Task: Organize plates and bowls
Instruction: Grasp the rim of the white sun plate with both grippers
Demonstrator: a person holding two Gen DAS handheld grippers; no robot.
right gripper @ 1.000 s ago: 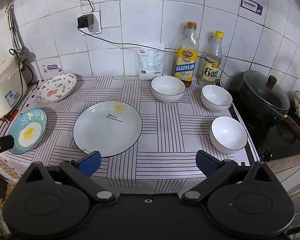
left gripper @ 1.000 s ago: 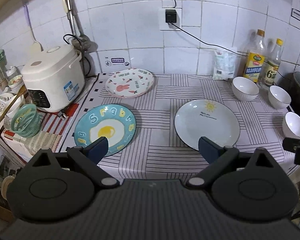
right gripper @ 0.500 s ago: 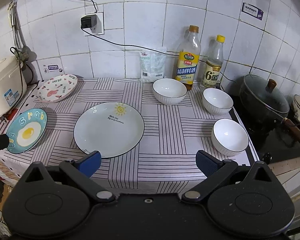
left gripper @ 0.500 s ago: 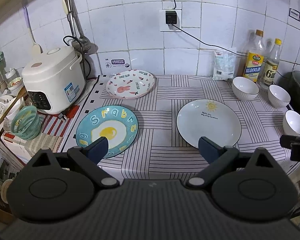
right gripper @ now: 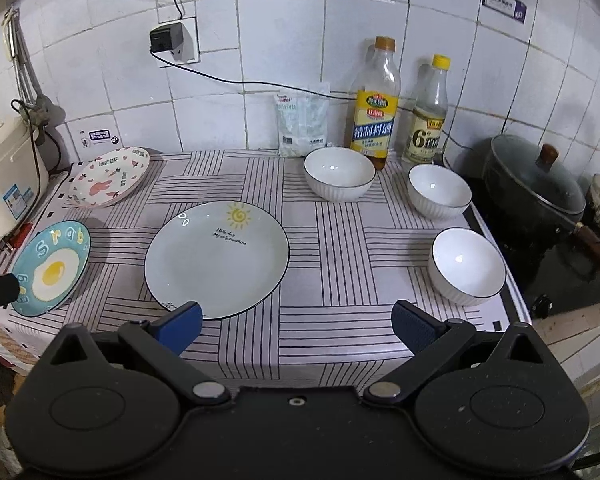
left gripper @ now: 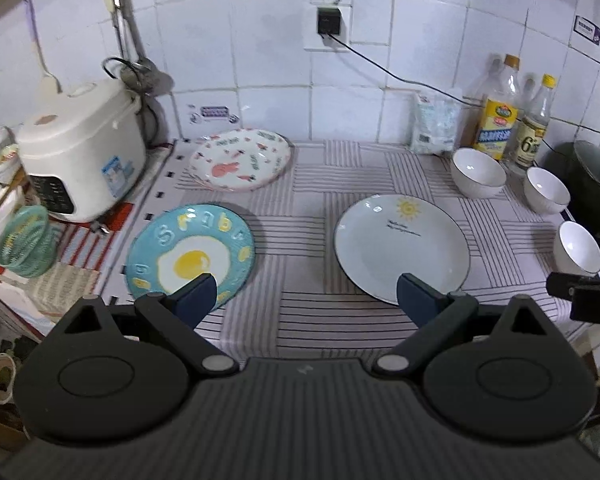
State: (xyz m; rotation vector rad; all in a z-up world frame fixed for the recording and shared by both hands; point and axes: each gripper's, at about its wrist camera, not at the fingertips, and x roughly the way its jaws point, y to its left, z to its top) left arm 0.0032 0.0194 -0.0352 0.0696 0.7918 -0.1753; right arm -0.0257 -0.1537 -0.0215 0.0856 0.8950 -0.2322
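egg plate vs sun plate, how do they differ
The egg plate is blue with a fried egg and raised letters; the sun plate is plain pale with a small sun, a line of text and a dark rim. The egg plate is smaller and lies near the counter's left edge; the sun plate lies mid-counter. Both are round, empty and flat on the striped cloth.

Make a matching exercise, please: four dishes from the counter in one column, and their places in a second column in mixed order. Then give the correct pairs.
Things
1. rabbit plate
2. egg plate
3. sun plate
4. nearest white bowl

Places
A. middle of the striped cloth
B. back left, beside the rice cooker
C. right edge, next to the black pot
D. front left edge of the counter

Pairs: 1-B, 2-D, 3-A, 4-C
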